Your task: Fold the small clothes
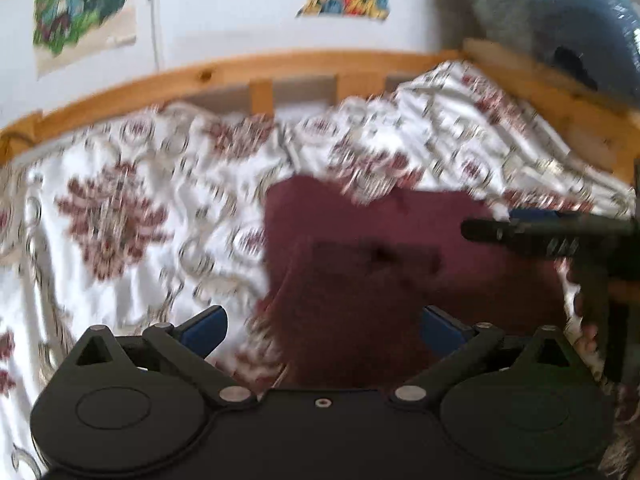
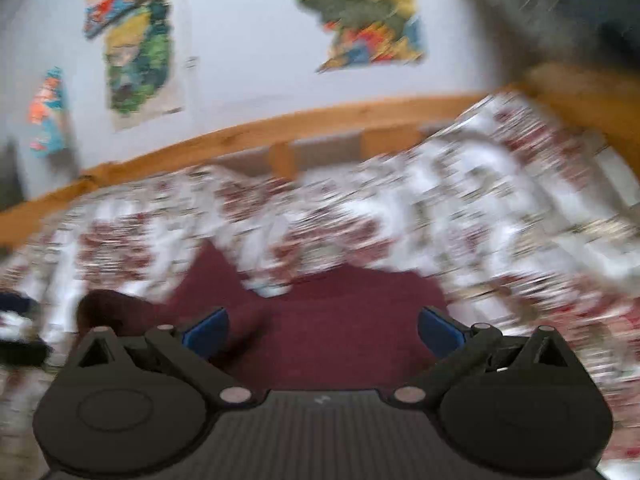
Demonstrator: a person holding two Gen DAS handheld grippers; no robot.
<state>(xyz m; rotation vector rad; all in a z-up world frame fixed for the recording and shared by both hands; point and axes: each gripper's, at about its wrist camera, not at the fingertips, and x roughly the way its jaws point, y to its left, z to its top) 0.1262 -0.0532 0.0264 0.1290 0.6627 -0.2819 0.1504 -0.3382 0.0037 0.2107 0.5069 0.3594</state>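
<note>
a: where is the dark red cloth (image 1: 400, 272)?
b: in the lower middle of both pictures, lying on the flowery bed cover (image 1: 132, 208).
a: and the left gripper (image 1: 322, 330)?
b: its blue tips are wide apart, holding nothing, at the cloth's near edge.
a: the right gripper (image 2: 322, 330)?
b: also wide, holding nothing, over the cloth. it's blurry. colourful posters (image 2: 360, 12) hang on the wall up top.

Both wrist views look low across the floral-patterned bed (image 1: 140, 208), sharing the maroon cloth garment (image 1: 380, 280) and the wooden bed rail (image 2: 320, 120).
</note>
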